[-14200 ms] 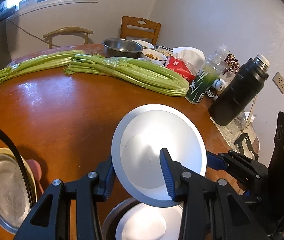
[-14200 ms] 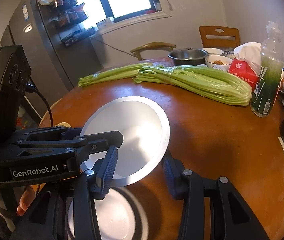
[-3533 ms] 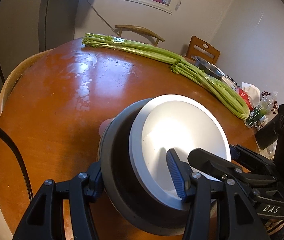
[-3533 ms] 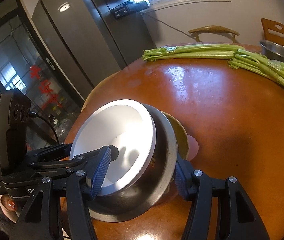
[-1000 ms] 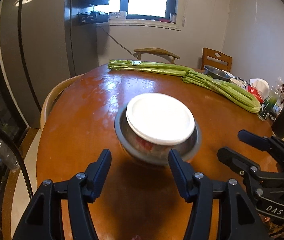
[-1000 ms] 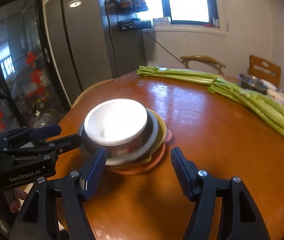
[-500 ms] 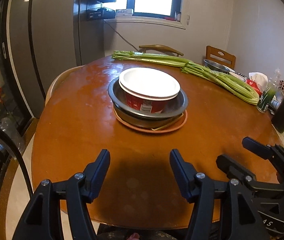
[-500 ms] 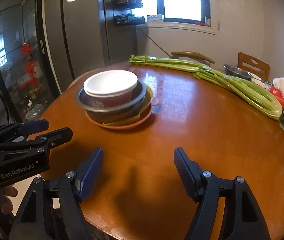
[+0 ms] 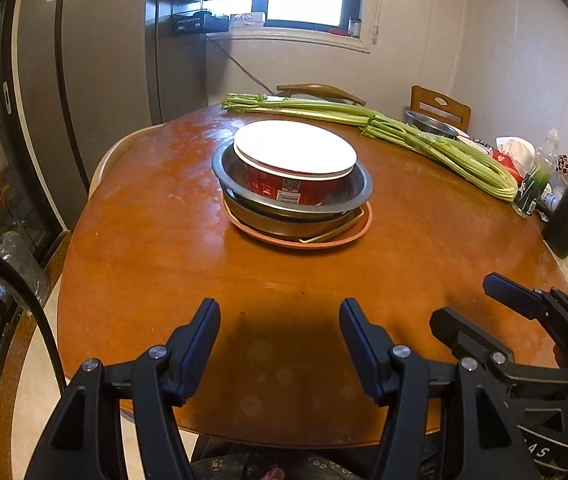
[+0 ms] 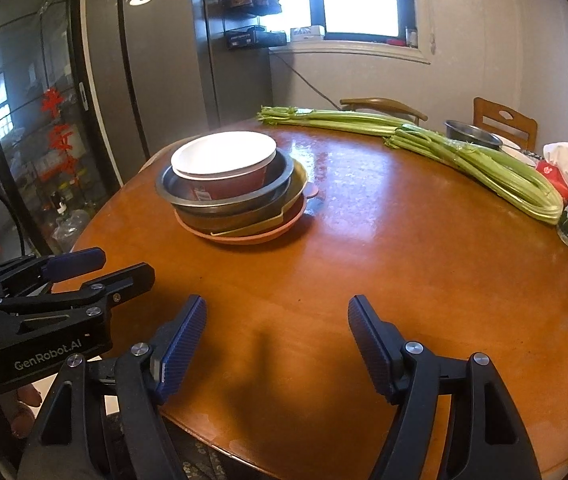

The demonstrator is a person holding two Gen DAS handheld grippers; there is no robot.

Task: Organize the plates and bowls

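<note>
Both grippers have drawn back from the stack to the near edge of the counter (image 9: 144, 248). Left gripper (image 9: 279, 330) and right gripper (image 10: 277, 334) hang side by side with jaws parted and nothing between them. Farther off sits the stack: a white-rimmed red bowl (image 9: 294, 160) nested in a steel bowl (image 9: 348, 196) over a pink plate (image 9: 358, 230). Celery (image 9: 436, 146) lies beyond, to the far right.

White bowl (image 9: 294, 148) + steel bowl (image 9: 292, 196) no longer held; now stacked on pink plate (image 9: 298, 236), well ahead of left gripper (image 9: 279, 334) & right gripper (image 10: 277, 338). Both pulled back, jaws empty.
</note>
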